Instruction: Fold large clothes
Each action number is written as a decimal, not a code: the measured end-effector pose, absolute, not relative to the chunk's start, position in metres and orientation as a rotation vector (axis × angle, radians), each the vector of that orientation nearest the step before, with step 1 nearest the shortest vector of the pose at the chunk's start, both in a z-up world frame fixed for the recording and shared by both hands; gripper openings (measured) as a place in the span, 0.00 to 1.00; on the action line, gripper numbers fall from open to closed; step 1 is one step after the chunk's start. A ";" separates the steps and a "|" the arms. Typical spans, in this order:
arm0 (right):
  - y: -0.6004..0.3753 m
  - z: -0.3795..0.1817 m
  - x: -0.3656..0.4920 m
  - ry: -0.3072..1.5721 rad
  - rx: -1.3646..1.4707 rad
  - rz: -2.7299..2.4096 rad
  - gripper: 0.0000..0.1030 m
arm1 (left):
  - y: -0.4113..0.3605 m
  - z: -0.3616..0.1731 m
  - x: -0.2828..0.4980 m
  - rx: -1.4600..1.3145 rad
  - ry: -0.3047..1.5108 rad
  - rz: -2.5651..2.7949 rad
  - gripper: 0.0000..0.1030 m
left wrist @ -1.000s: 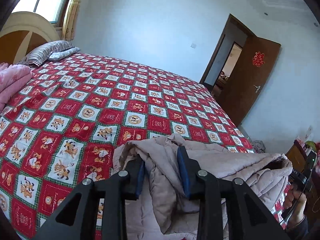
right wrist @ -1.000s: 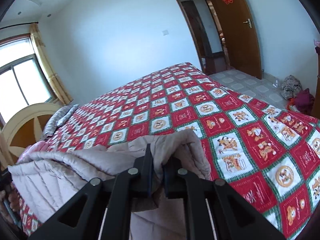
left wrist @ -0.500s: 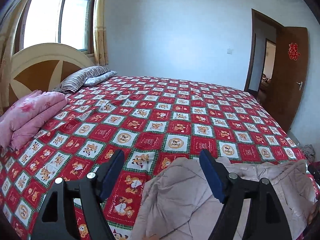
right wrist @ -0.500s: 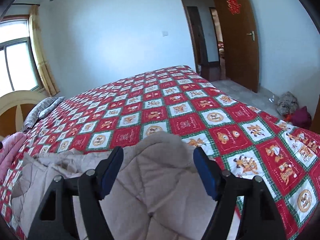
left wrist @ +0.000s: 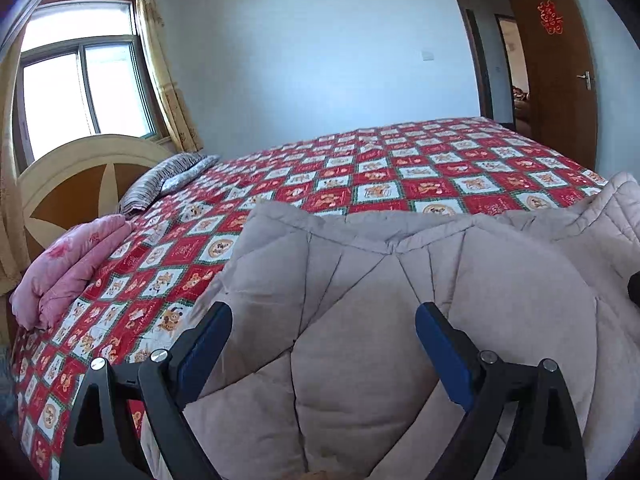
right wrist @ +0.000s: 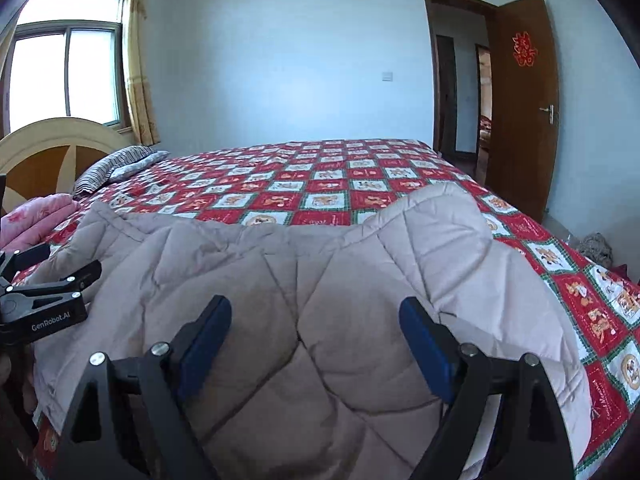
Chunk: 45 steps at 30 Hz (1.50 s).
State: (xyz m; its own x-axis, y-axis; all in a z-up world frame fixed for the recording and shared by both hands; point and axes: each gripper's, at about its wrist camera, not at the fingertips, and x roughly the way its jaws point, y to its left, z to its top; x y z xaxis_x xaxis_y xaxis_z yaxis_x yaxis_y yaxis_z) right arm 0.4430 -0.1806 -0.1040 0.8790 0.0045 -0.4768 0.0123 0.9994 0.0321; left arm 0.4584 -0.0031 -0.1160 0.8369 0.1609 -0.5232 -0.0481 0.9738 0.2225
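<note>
A beige quilted padded garment [left wrist: 380, 292] lies folded on the near edge of the bed; it also shows in the right wrist view [right wrist: 304, 280]. My left gripper [left wrist: 324, 344] is open and empty, jaws wide apart just above the garment's left part. My right gripper [right wrist: 316, 336] is open and empty above the garment's right part. The left gripper's body [right wrist: 44, 304] shows at the left edge of the right wrist view, beside the garment.
The bed has a red checked cartoon bedspread [left wrist: 400, 168]. A folded pink quilt [left wrist: 68, 264] and a striped pillow [left wrist: 160, 184] lie by the headboard [left wrist: 80, 184] at the left. An open wooden door [right wrist: 520, 112] stands at the right, with clothes on the floor [right wrist: 596, 248].
Both grippers let go of the garment and opened wide. They drew back and now hover over the garment, which lies flatter on the bed.
</note>
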 end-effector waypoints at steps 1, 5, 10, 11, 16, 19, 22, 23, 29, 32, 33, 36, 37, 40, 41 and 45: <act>-0.182 -0.107 0.450 0.515 0.038 -0.016 0.86 | -0.003 -0.120 0.464 0.197 0.589 0.114 0.91; -0.191 -0.124 0.472 0.586 0.070 -0.042 0.86 | 0.001 -0.142 0.485 0.155 0.652 0.109 0.92; -0.193 -0.136 0.473 0.601 0.071 -0.045 0.87 | 0.005 -0.160 0.494 0.113 0.659 0.079 0.98; -0.193 -0.137 0.474 0.608 0.072 -0.045 0.88 | 0.005 -0.162 0.495 0.109 0.661 0.075 0.99; -0.194 -0.142 0.481 0.647 0.066 -0.049 0.91 | 0.008 -0.168 0.502 0.084 0.675 0.056 0.99; -0.193 -0.146 0.485 0.677 0.052 -0.063 0.93 | 0.009 -0.170 0.506 0.073 0.689 0.047 0.99; -0.191 -0.148 0.489 0.705 0.035 -0.077 0.94 | 0.008 -0.172 0.508 0.071 0.696 0.045 0.99; -0.190 -0.148 0.490 0.716 0.025 -0.082 0.95 | 0.008 -0.172 0.508 0.072 0.698 0.044 0.99; -0.188 -0.151 0.493 0.758 -0.009 -0.101 0.98 | 0.007 -0.175 0.515 0.080 0.722 0.044 0.99; -0.187 -0.152 0.496 0.770 -0.020 -0.111 0.98 | 0.007 -0.176 0.515 0.080 0.725 0.044 0.99; -0.187 -0.152 0.495 0.773 -0.025 -0.115 0.98 | 0.006 -0.176 0.516 0.081 0.727 0.045 0.99; -0.186 -0.153 0.496 0.778 -0.033 -0.122 0.98 | 0.006 -0.177 0.517 0.080 0.730 0.043 0.99; -0.185 -0.153 0.497 0.780 -0.034 -0.124 0.98 | 0.007 -0.177 0.518 0.078 0.730 0.041 0.99; -0.185 -0.154 0.499 0.780 -0.037 -0.128 0.99 | 0.008 -0.178 0.519 0.070 0.732 0.033 0.99; -0.185 -0.154 0.499 0.779 -0.038 -0.129 0.99 | 0.008 -0.179 0.519 0.069 0.733 0.032 0.99; -0.180 -0.153 0.504 0.791 -0.057 -0.136 0.99 | 0.006 -0.177 0.519 0.084 0.747 0.040 0.99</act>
State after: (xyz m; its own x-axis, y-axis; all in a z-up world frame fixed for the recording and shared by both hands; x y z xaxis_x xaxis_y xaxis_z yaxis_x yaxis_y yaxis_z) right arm 0.5037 -0.1804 -0.1531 0.6953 -0.1426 -0.7044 0.1002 0.9898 -0.1015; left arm 0.5191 0.0065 -0.1768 0.7331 0.0660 -0.6769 -0.0059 0.9959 0.0907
